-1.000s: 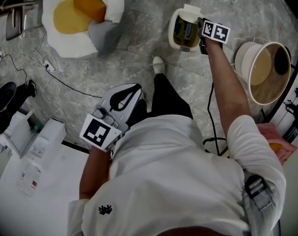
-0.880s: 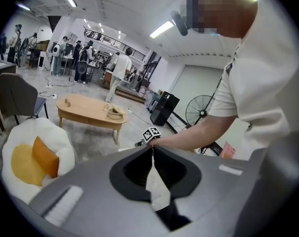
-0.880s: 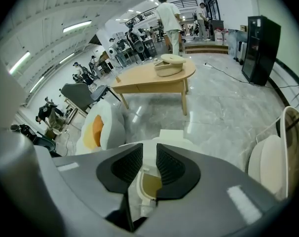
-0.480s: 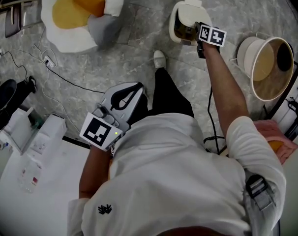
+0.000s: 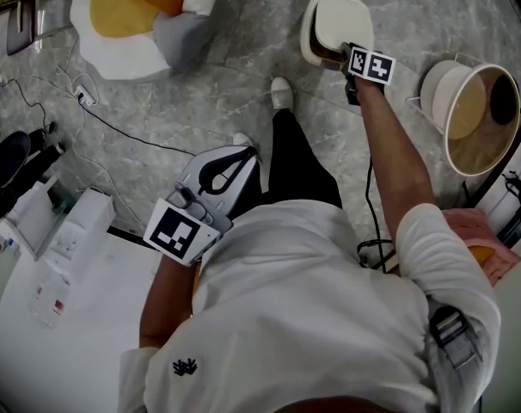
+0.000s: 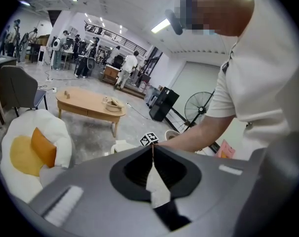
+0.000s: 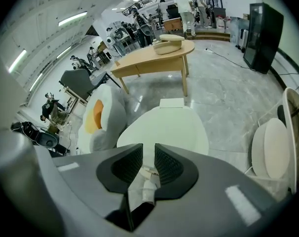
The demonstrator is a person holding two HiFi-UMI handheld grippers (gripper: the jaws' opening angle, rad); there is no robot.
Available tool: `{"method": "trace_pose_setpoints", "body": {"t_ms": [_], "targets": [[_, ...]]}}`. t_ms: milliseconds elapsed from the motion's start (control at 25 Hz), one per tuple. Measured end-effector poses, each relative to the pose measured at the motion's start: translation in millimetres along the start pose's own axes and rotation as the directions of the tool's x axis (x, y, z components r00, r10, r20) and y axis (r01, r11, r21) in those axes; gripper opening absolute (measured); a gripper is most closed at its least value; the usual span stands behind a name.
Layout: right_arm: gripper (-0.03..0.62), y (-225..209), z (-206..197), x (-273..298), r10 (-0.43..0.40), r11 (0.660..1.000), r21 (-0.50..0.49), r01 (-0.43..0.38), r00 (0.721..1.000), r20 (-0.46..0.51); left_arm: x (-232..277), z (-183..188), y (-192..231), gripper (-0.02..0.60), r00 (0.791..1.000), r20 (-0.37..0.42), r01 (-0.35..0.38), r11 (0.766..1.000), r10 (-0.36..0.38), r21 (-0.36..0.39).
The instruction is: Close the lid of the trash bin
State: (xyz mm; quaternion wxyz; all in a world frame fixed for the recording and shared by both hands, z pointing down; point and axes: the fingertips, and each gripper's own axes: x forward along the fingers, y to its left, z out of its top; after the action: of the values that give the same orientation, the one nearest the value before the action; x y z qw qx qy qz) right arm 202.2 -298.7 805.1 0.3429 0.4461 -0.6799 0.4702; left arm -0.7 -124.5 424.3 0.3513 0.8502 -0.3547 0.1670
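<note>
The lid (image 5: pixel 336 20) has dropped nearly flat onto the trash bin (image 5: pixel 306 46) — right claw (image 7: pixel 149 151) pinching its near rim; left claw (image 6: pixel 152 149), pressed together, hangs well apart from the bin.

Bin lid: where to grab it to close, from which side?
Front lip of the lid, opposite its hinge tab, approached from the person's side: that thin edge fits between jaws and lies farthest from the pivot. The right gripper holds there.
</note>
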Motion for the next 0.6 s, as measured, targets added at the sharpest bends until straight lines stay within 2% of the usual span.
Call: {"method": "trace_pose_setpoints", "body": {"t_ms": [600], "targets": [[0.069,-11,-48,39,-0.005,1.000,-0.006,0.004,0.995,-0.103,14,-21,11,0.057,1.000,-0.028,-0.008,0.999,0.007,-0.037]]}}
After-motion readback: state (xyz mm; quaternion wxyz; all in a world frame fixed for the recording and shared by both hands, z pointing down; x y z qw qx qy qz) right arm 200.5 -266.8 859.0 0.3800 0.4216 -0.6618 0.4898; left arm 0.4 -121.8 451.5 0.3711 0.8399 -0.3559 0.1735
